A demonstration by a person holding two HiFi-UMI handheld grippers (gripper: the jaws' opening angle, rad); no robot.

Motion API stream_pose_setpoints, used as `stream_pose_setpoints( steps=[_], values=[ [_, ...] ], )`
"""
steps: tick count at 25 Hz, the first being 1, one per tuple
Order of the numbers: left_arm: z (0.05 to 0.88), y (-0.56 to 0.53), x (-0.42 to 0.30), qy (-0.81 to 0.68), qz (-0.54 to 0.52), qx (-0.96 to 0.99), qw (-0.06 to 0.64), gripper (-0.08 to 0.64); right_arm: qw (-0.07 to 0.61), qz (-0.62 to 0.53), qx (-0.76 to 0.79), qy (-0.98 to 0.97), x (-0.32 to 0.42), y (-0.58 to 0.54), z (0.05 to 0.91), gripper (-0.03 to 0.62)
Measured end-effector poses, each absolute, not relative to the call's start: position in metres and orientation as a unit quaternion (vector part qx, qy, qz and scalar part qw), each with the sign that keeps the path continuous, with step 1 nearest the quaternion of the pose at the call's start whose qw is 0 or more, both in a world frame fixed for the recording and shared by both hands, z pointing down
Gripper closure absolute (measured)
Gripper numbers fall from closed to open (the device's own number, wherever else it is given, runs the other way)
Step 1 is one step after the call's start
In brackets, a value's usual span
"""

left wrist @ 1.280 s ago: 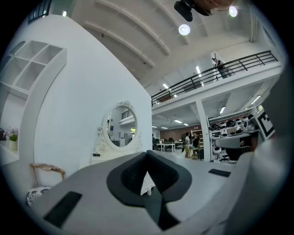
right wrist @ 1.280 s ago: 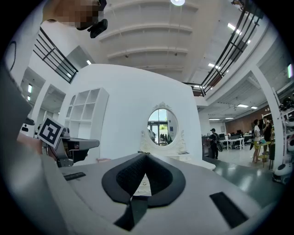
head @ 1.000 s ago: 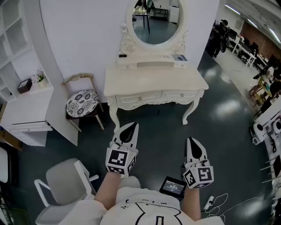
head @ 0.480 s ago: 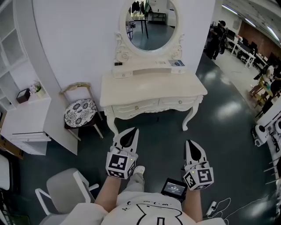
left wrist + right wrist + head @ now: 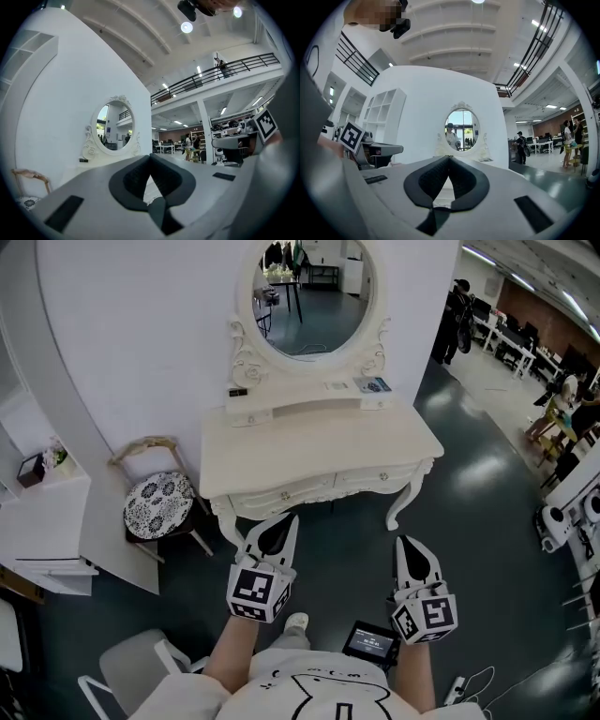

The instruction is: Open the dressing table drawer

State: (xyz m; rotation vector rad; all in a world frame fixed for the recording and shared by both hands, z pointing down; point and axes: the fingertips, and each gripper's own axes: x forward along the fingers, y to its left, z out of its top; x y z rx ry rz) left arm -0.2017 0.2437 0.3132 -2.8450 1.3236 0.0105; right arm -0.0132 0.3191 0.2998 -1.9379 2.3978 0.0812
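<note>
Drawers are what matter here. The dressing table [image 5: 319, 442] stands straight ahead of me against the white wall. Its two drawer fronts run side by side across its front edge, long axis left to right, so either one would pull out toward me.

My left gripper [image 5: 280, 519] points level at the left drawer [image 5: 272, 495] and, seen from my head, its tip sits just under that front. I judge there is a gap in depth between them. My right gripper [image 5: 405, 542] lies lower in that view, with open floor between it and the right drawer [image 5: 380, 477], so the left looks nearer.

Both grippers are pinched closed with nothing between the pads. Each one's own view shows the tips meeting.

The knobs are only tiny specks from above. In both gripper views the jaws' own bodies cover the drawer fronts, leaving just the oval mirror [image 5: 461, 130] above. Which drawer is meant, I cannot tell.
</note>
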Motion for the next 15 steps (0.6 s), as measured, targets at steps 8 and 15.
stream_pose_setpoints(
  steps=[8,15],
  values=[
    [0.311,0.168,-0.203,0.403,-0.001,-0.915,0.002,0.543,0.030,0.030,-0.650,0.759,-0.017,0.248,0.291,0.591],
    [0.315,0.119,-0.199,0.384,0.002,-0.923,0.001,0.543,0.022,0.033,-0.662,0.749,-0.018,0.201,0.295,0.591]
  ],
)
